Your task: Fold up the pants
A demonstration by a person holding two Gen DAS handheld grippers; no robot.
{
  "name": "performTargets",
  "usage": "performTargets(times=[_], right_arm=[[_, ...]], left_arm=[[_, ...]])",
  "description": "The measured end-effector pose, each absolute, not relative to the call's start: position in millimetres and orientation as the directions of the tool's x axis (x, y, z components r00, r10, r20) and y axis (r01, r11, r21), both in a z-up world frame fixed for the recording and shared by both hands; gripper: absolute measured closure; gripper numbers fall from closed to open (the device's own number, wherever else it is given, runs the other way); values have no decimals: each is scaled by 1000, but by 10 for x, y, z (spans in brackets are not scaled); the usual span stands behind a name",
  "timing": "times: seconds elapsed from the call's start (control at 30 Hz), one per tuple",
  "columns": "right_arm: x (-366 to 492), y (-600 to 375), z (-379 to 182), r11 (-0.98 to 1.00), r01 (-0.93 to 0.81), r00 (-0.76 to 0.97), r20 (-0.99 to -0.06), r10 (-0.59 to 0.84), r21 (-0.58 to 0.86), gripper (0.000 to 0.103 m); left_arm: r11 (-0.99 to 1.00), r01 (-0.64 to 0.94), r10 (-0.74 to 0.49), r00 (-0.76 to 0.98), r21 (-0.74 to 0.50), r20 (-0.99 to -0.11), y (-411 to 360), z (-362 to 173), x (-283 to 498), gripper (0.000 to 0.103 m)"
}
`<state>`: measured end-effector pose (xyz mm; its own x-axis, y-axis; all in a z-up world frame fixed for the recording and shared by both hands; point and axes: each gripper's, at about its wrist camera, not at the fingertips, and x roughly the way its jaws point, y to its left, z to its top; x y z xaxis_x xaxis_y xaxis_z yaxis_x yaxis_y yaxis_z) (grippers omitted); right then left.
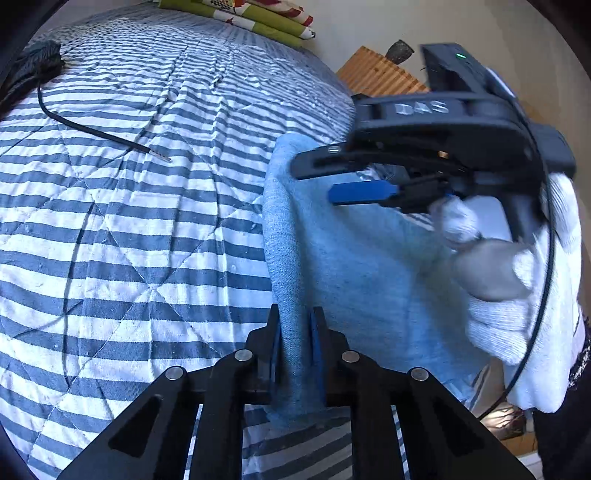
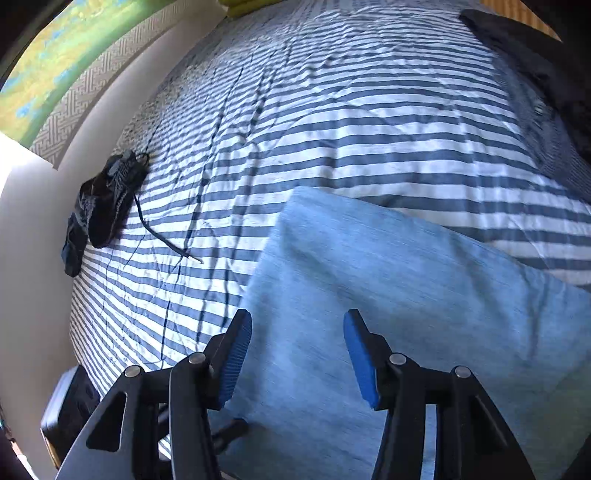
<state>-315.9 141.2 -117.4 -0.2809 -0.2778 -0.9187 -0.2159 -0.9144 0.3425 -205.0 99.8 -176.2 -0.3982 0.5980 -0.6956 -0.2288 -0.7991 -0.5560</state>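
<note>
The light blue pants (image 1: 354, 266) lie folded on the striped bed. In the left wrist view my left gripper (image 1: 295, 314) is shut on their thick folded left edge, which stands up between the blue pads. My right gripper (image 1: 314, 181), held by a white-gloved hand (image 1: 517, 314), hovers open over the far part of the pants. The right wrist view shows the right gripper (image 2: 297, 325) open, with nothing between its fingers, just above the flat pants (image 2: 406, 280).
A blue-and-white striped quilt (image 1: 129, 221) covers the bed. On it lie a black cable (image 1: 92, 129) and a dark bundled garment (image 2: 103, 199) by the wall. Folded green patterned cloth (image 1: 258, 18) sits at the head, a wooden slatted piece (image 1: 380, 74) beyond. Another dark cloth (image 2: 535, 62) lies far right.
</note>
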Motion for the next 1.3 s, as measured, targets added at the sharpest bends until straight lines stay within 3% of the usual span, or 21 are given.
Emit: performTargets(times=[0.1,0.17,0.27,0.4,0.47,0.6,0.77,0.97,1.3], right_arm=[[-3409,1086,-1209,-944,-205,-188,-957,-220,258,54],[-3488,857,-1240,-980,-146,-127,-985,-115,133,47],[-3482,676,-1329,-994,-104,-82,-996,38,-30,48],[-3377,848,-1271,-981,-186,-144,-989,-35,62,89],[-3300,947,-1155,-968,-219,-195,-978,-76,119,96],[-3003,1137,-722,-959,-187,-351,-927,-135,211,98],[-2615,1738,-355,-897,-276,-480,-858,-182,345,99],[-1701,2692,27,-831,-393,-592,-800,-99,394,99],[-357,4194,-318,-692,-676,-492,-855,168,253,99]], left_arm=[[-781,-260,620,-426,-568,-658,982,-1650,-1985,92],[-771,-271,633,-428,-576,-645,985,-1625,-1984,93],[-749,-265,655,-428,-607,-623,943,-1608,-1972,94],[-727,-260,675,-444,-635,-590,851,-1509,-1900,95],[-720,-281,681,-460,-635,-569,833,-1371,-1836,95],[-722,-373,686,-489,-582,-538,1069,-1061,-1782,96],[-664,-448,747,-438,-598,-501,1787,-842,-1829,96],[-559,-601,823,-320,-571,-469,3098,-534,-1708,96],[-394,-725,860,-74,-564,-505,5393,-658,-1004,96]])
